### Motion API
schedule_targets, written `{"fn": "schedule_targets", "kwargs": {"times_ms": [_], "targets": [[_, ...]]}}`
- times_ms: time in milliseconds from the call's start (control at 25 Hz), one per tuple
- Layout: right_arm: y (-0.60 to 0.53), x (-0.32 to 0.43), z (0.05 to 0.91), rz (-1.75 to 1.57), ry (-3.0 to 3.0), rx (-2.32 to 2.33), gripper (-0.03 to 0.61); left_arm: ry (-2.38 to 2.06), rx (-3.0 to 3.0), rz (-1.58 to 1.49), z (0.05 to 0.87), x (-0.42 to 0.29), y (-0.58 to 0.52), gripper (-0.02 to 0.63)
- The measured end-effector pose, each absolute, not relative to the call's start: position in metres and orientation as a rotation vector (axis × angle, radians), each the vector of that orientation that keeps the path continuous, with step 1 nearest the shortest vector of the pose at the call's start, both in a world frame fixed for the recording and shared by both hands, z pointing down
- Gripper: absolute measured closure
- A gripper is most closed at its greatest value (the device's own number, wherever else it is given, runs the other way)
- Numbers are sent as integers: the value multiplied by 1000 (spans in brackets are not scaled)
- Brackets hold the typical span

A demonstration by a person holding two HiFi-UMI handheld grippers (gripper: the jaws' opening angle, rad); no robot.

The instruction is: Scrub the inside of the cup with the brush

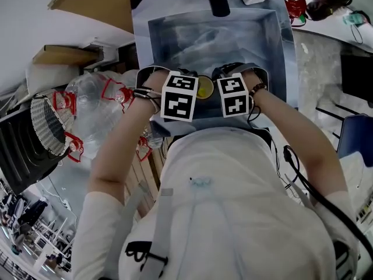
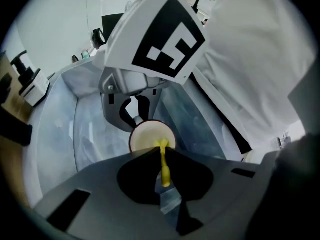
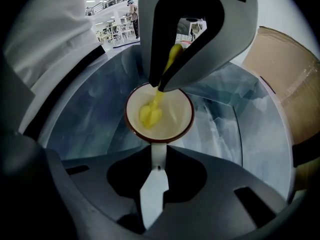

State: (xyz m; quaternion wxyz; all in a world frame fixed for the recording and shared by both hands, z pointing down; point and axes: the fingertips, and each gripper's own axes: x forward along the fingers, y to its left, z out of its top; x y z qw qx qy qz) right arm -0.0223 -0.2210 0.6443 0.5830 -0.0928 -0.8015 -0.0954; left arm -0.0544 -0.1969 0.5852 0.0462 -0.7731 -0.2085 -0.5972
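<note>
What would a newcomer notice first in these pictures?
A white cup with a dark red rim stands out, held by the right gripper over the grey-blue basin. The left gripper holds a yellow brush with its head inside the cup.

Yellow brush (image 3: 150,115), cream cup (image 3: 177,115) with a dark red rim
</note>
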Motion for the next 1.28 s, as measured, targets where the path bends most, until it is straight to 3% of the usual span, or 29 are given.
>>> {"fn": "schedule_targets", "kwargs": {"times_ms": [680,1280], "targets": [[-220,-22,644,-219,-1864,-220,512,-541,-2522,-1666,576,-14,-206,578],[-225,-26,643,-193,-1877,-190,512,-526,-2286,-1876,582,-59,-219,578]]}}
